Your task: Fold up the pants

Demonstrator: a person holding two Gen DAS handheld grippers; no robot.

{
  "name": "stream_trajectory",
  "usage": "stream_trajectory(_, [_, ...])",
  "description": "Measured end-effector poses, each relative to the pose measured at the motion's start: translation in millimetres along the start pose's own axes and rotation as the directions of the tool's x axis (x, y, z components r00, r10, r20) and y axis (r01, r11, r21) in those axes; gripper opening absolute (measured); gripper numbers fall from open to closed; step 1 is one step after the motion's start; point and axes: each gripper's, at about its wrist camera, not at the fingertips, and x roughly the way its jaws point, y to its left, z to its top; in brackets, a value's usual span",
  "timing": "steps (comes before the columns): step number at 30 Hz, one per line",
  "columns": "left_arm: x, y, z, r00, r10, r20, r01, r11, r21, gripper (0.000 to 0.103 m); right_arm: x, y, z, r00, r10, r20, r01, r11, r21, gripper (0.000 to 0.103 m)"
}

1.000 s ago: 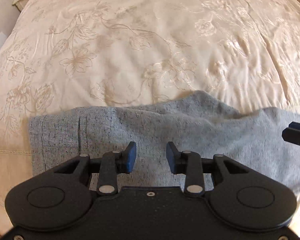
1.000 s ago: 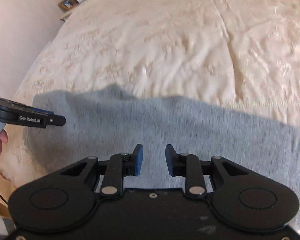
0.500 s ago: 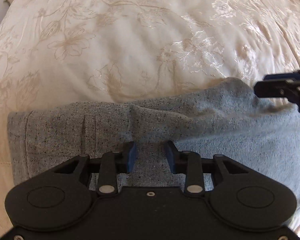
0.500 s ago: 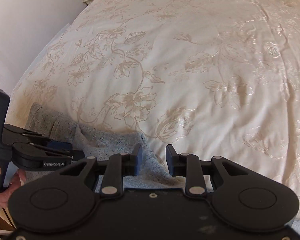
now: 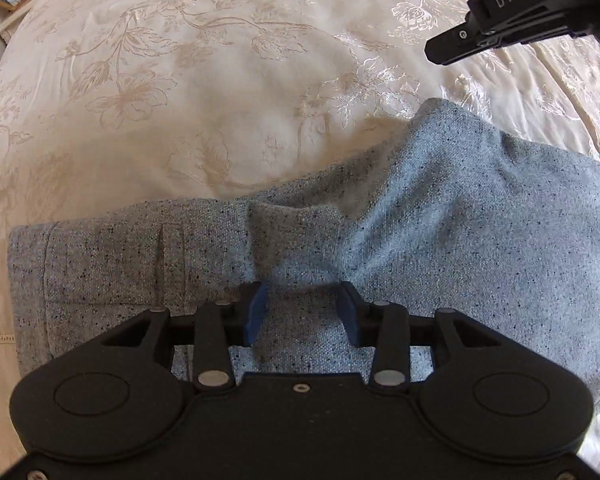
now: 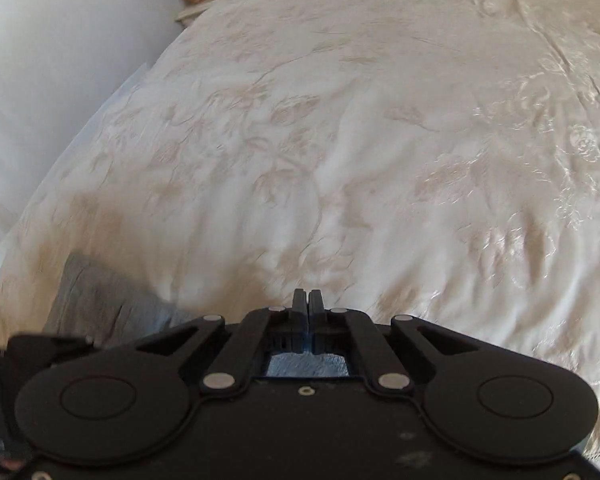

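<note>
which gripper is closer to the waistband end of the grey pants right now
Left. The left gripper sits on the pants near their waistband end; the right gripper, shut, hovers beyond their far edge.

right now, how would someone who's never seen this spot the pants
Start at the cream floral bedspread that fills the view. Along its near edge lies the grey speckled pants, bunched into a raised fold at the middle. It is the only grey, flecked fabric on the pale bed.
</note>
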Motion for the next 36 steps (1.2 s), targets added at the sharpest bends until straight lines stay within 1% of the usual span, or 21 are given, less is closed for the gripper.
stream_trajectory(2, [0,0,5,1.0,-0.013,-0.017,0.013,1.0,-0.007,0.051,8,-10,10,0.999,-0.039,0.015,0.039,0.999,0.0,0.002])
stream_trajectory(4, [-3,2,10,0.999,-0.028,-0.036,0.028,0.999,-0.017,0.051,10,-15,14,1.0,-0.012,0.01,0.012,1.0,-0.003,0.002])
stream_trajectory(6, [-11,7,20,0.998,-0.051,-0.045,0.048,0.997,-0.061,0.049,0,-22,12,1.0,-0.01,0.028,0.01,1.0,0.01,0.01])
stream_trajectory(7, [-16,9,25,0.997,-0.069,-0.04,0.065,0.995,-0.082,0.048,-8,-27,10,0.999,-0.018,0.048,0.017,0.999,0.028,0.018])
stream_trajectory(8, [-22,9,29,0.995,-0.094,-0.021,0.091,0.992,-0.091,0.048,-15,-32,7,0.998,-0.018,0.056,0.015,0.999,0.05,0.02])
stream_trajectory(10, [-33,8,37,0.99,-0.138,0.028,0.139,0.987,-0.08,0.048,-25,-39,-1,0.999,-0.009,0.049,0.005,0.996,0.086,0.02])
stream_trajectory(12, [-34,5,46,0.987,-0.154,0.046,0.156,0.986,-0.052,0.051,-34,-42,-16,0.999,-0.017,0.027,0.014,0.995,0.101,0.02])
stream_trajectory(14, [-21,2,53,0.993,-0.115,0.024,0.116,0.993,-0.035,0.054,-38,-36,-31,1.0,-0.021,0.019,0.019,0.995,0.095,0.02])
stream_trajectory(15, [-10,4,55,0.999,-0.048,-0.005,0.048,0.998,-0.035,0.055,-40,-32,-39,1.0,-0.025,0.015,0.024,0.996,0.084,0.02])
stream_trajectory(16, [4,7,57,0.999,0.021,-0.047,-0.023,0.999,-0.041,0.055,-41,-28,-44,1.0,-0.029,0.01,0.028,0.997,0.074,0.02])
stream_trajectory(17, [14,15,56,0.996,0.039,-0.086,-0.045,0.997,-0.063,0.048,-42,-23,-52,1.0,-0.031,0.004,0.03,0.997,0.069,0.02])
stream_trajectory(21, [-1,31,66,0.997,-0.017,-0.08,-0.001,0.975,-0.221,0.045,-44,-15,-71,1.0,-0.025,-0.013,0.027,0.994,0.105,0.02])
stream_trajectory(23, [-16,30,69,0.999,-0.025,-0.034,0.016,0.971,-0.239,0.043,-50,-10,-79,1.0,-0.028,-0.009,0.028,0.994,0.11,0.02])
stream_trajectory(25, [-26,20,75,1.0,-0.03,0.008,0.031,0.98,-0.198,0.042,-55,-8,-88,1.0,-0.024,-0.006,0.024,0.993,0.117,0.02])
stream_trajectory(26, [-28,12,79,0.999,-0.051,0.019,0.053,0.984,-0.17,0.042,-56,-7,-90,1.0,-0.025,-0.009,0.026,0.993,0.118,0.02])
stream_trajectory(29, [-21,-17,93,0.981,-0.194,0.006,0.194,0.976,-0.104,0.042,-56,-5,-104,0.999,-0.032,-0.039,0.037,0.992,0.12,0.021])
stream_trajectory(31, [-11,-37,102,0.968,-0.25,-0.014,0.249,0.967,-0.056,0.043,-54,-3,-118,0.997,-0.031,-0.067,0.039,0.992,0.122,0.02])
stream_trajectory(32, [-4,-47,105,0.97,-0.24,-0.026,0.239,0.971,-0.028,0.045,-51,-2,-129,0.995,-0.027,-0.097,0.039,0.991,0.129,0.02])
stream_trajectory(34, [18,-62,110,0.989,-0.141,-0.052,0.142,0.99,0.026,0.046,-46,2,-151,0.987,-0.013,-0.158,0.035,0.99,0.14,0.02])
stream_trajectory(35, [30,-66,112,0.994,-0.089,-0.066,0.092,0.995,0.044,0.046,-42,5,-163,0.981,-0.005,-0.195,0.033,0.989,0.142,0.02])
stream_trajectory(36, [41,-68,114,0.995,-0.066,-0.08,0.071,0.996,0.056,0.048,-41,9,-176,0.975,0.002,-0.223,0.032,0.989,0.145,0.02])
